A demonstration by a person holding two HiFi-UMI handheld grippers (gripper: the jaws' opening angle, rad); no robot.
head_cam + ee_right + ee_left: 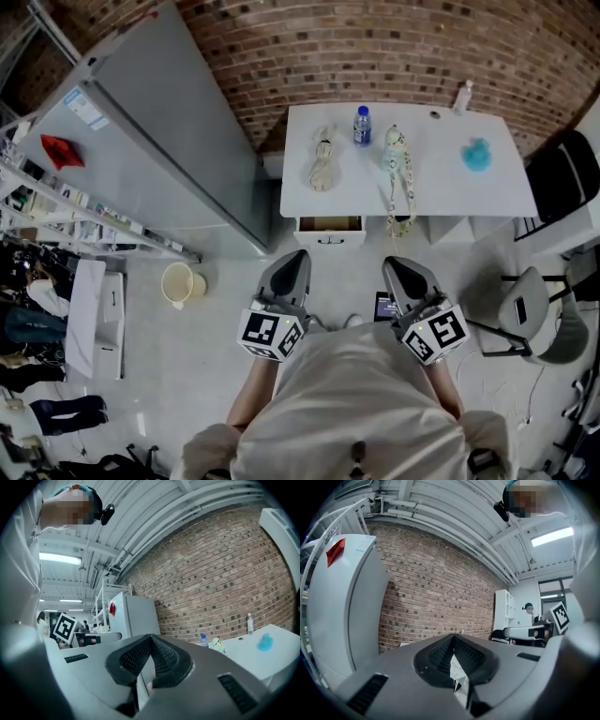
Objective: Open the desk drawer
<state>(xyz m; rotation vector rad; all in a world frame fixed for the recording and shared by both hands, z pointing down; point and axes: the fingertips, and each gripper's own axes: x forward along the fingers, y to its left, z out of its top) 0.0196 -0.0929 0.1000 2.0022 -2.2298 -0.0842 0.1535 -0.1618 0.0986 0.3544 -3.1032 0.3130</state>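
The white desk (441,183) stands against the brick wall. Under its left end, the drawer (330,228) is pulled out, and its brown inside shows. My left gripper (289,272) hangs in the air in front of the drawer, shut and empty. My right gripper (405,278) is level with it to the right, also shut and empty. Neither touches the desk. In the left gripper view the jaws (454,665) meet in front of the brick wall. In the right gripper view the jaws (147,665) are shut, with the desk (262,656) to the right.
On the desk lie a coiled rope (322,159), a water bottle (362,125), a doll (397,173), a blue fluffy thing (476,155) and a small bottle (463,96). A grey refrigerator (159,141) stands left of the desk, a bucket (178,282) on the floor, chairs (548,309) at right.
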